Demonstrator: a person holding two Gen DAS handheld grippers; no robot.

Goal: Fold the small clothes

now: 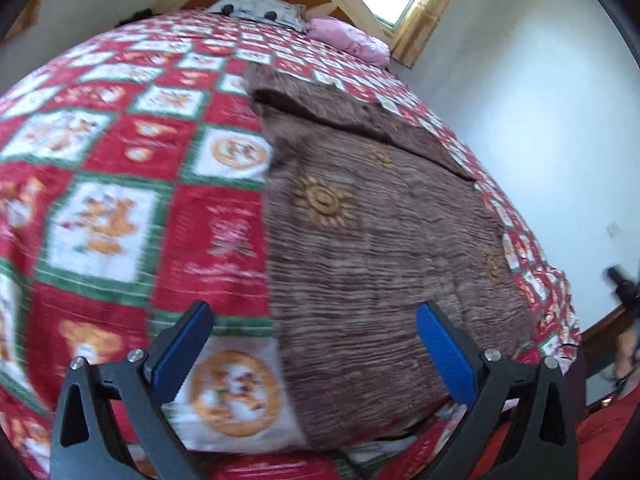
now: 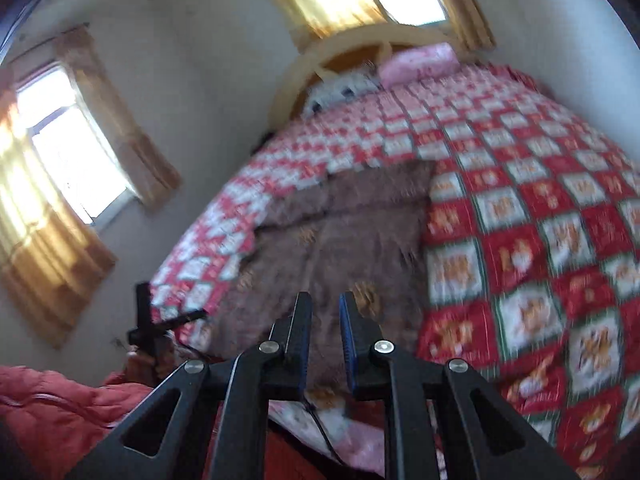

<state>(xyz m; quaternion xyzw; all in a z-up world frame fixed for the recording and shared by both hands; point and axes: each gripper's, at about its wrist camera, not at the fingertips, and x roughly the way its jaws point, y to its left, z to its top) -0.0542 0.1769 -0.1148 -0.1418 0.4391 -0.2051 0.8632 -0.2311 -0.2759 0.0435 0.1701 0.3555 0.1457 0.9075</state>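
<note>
Now, bed (image 1: 120,208): red-white checked quilt, my landmark. Brown garment (image 1: 380,240) lies flat on quilt near foot edge, far part already doubled over toward headboard. I judge next fold not yet started. Left tool (image 1: 316,344) spread wide, above garment's near edge, pinching nothing. Right tool (image 2: 325,336) nearly pressed together, narrow gap showing, nothing between fingers, above garment's near end. My plan: open right, take both near corners level, lift together, lay edge square onto doubled part. Frames blurred; slow down before pinching.
</note>
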